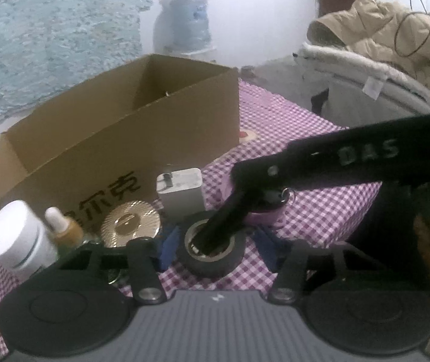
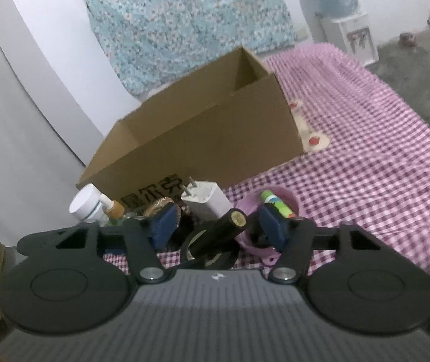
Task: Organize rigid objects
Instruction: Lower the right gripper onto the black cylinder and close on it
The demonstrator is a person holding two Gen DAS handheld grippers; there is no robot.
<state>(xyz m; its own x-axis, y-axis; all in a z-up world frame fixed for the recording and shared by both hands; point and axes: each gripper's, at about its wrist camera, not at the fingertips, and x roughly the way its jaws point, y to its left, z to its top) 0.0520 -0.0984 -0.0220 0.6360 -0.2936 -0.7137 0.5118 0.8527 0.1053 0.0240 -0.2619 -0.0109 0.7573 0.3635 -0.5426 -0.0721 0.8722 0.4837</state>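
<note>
Tape roll [image 1: 210, 249] sits on the checkered bench just in front of the cardboard box [image 1: 118, 138], with a black tube [image 2: 219, 230] poking up out of its hole, long axis tilted toward the box. Right gripper [image 2: 219, 226] is spread wide, holding nothing, pads either side of the tube. Left gripper [image 1: 215, 249] also gapes empty around the roll.

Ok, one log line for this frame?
left tongs: open, around black tape roll | right tongs: open, straddling black tube leaning in the roll | cardboard box: behind, top open
</note>
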